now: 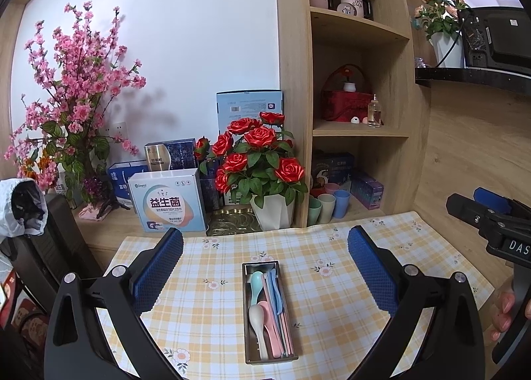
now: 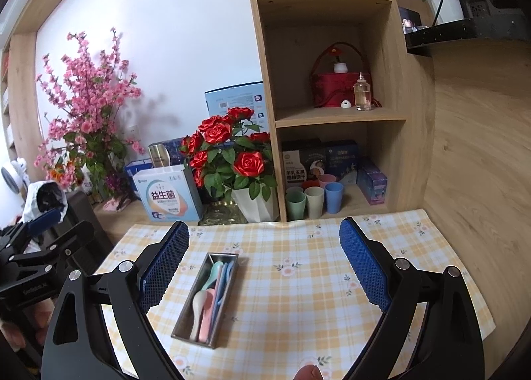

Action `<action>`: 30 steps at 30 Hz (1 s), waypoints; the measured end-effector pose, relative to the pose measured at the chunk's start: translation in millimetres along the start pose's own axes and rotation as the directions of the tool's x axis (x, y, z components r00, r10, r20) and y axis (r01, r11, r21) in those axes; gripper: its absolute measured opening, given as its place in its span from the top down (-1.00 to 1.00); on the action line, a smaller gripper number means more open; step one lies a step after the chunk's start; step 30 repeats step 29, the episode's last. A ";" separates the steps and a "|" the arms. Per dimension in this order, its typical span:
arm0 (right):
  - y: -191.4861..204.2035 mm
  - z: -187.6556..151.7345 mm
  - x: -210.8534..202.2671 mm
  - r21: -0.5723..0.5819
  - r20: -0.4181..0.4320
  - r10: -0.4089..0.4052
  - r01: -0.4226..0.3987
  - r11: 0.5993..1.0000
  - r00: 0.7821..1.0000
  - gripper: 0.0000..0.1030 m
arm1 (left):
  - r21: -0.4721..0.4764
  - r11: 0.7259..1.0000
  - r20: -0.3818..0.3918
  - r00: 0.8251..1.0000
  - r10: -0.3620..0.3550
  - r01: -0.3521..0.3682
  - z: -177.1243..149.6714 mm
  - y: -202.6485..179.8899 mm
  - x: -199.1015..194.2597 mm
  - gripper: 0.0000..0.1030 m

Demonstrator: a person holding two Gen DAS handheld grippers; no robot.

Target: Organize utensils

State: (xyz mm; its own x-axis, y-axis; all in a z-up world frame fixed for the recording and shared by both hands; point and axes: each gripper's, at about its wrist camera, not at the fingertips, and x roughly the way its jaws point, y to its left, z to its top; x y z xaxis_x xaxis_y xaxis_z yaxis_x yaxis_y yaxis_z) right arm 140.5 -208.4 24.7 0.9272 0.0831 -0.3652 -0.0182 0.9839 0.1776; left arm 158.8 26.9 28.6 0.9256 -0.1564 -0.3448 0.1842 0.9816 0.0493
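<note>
A metal tray (image 1: 246, 320) lies on the yellow checked tablecloth (image 1: 205, 313) and holds pastel spoons (image 1: 257, 310) and chopsticks, in teal, white, pink and blue. My left gripper (image 1: 265, 267) is open and empty, raised above and behind the tray. In the right wrist view the same tray (image 2: 186, 317) lies lower left, with the spoons (image 2: 202, 303) inside. My right gripper (image 2: 264, 267) is open and empty, above the cloth to the tray's right. The right gripper also shows at the right edge of the left wrist view (image 1: 488, 214).
A pot of red roses (image 1: 262, 164) stands behind the cloth, with boxes (image 1: 169, 201) and pink blossoms (image 1: 73, 98) to its left. A wooden shelf (image 1: 358, 131) holds pastel cups (image 1: 328, 204), a red basket and mugs. A wooden wall is on the right.
</note>
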 end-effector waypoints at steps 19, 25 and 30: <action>-3.7 1.3 -0.7 -0.007 0.011 -0.021 0.021 1.000 1.000 -0.73 | -0.045 0.999 -0.002 1.000 -0.022 0.022 -0.7 6.3 -0.8 -0.88; -4.2 1.3 0.1 -0.008 0.012 -0.028 0.029 1.000 1.000 -0.73 | -0.034 0.999 -0.006 1.000 0.002 -0.002 -1.7 4.9 -0.5 -0.89; -4.6 0.0 0.0 -0.007 0.011 -0.033 0.033 0.999 0.999 -0.73 | -0.041 0.999 -0.009 1.000 0.001 -0.001 -2.2 5.9 -0.9 -0.89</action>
